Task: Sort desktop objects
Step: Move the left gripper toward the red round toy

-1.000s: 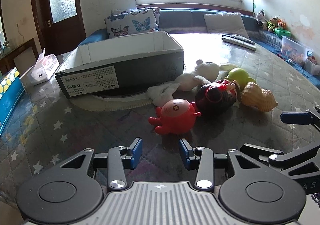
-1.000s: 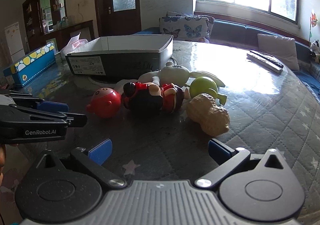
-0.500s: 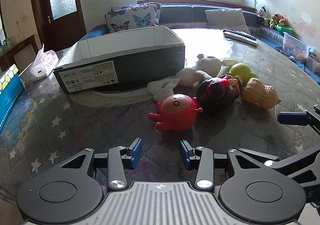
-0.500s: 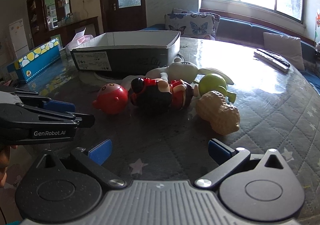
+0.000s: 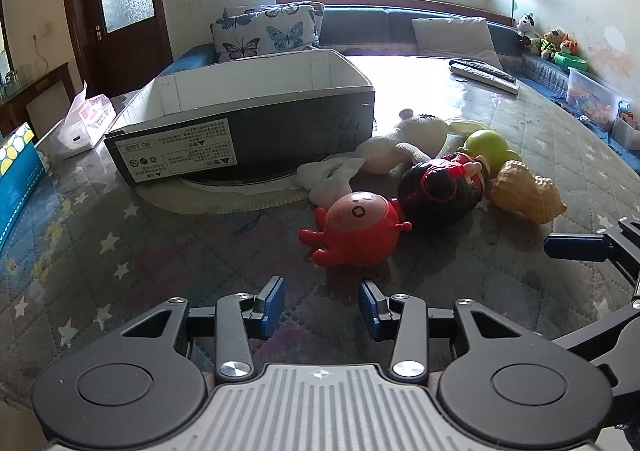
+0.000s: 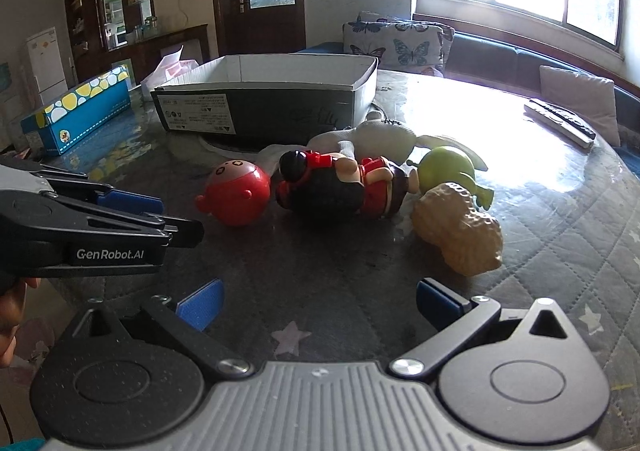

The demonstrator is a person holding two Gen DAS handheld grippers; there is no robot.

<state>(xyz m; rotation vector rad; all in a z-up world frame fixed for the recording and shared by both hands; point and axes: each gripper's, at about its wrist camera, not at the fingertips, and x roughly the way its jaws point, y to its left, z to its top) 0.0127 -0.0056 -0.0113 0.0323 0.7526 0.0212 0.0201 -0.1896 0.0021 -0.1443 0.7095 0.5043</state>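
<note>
A red round toy (image 5: 358,229) (image 6: 238,193) lies on the table just beyond my left gripper (image 5: 321,309), which is open and empty. Behind it lie a dark-haired doll in red (image 5: 442,185) (image 6: 340,189), a white plush toy (image 5: 394,145) (image 6: 372,139), a green toy (image 5: 486,145) (image 6: 446,169) and a tan shell-shaped toy (image 5: 526,193) (image 6: 460,233). An open black-and-white cardboard box (image 5: 244,119) (image 6: 268,99) stands behind the toys. My right gripper (image 6: 318,301) is open wide and empty, short of the doll and the shell-shaped toy.
The table (image 5: 120,243) has a starred quilted cover. A blue dotted box (image 6: 76,109) and a tissue pack (image 5: 86,123) sit at the left. Remote controls (image 6: 560,123) lie at the far right. A sofa with butterfly cushions (image 5: 268,33) stands behind.
Both grippers have moved a little forward toward the toys, which now look slightly nearer. Neither gripper's opening has changed.
</note>
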